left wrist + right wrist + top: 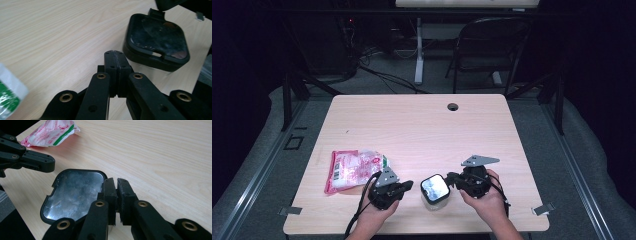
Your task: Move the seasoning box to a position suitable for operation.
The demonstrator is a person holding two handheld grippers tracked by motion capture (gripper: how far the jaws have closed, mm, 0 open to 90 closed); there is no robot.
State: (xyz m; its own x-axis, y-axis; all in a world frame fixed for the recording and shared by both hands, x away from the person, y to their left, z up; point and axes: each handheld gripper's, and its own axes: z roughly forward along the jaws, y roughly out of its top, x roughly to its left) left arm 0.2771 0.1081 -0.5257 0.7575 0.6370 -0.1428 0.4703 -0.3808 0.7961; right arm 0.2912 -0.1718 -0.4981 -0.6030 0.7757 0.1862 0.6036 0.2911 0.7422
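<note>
Black-lidded container (435, 189) sits between both grippers. Left gripper (408, 185) jaws shut, empty, just short of lid. Right gripper (452, 178) nearly shut, empty, nearer.

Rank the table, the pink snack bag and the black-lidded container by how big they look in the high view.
1. Table, by far the largest.
2. Pink snack bag.
3. Black-lidded container, the smallest, sitting between the two grippers.
The bag and the container lie at about the same nearness, so that order is fairly safe.
</note>
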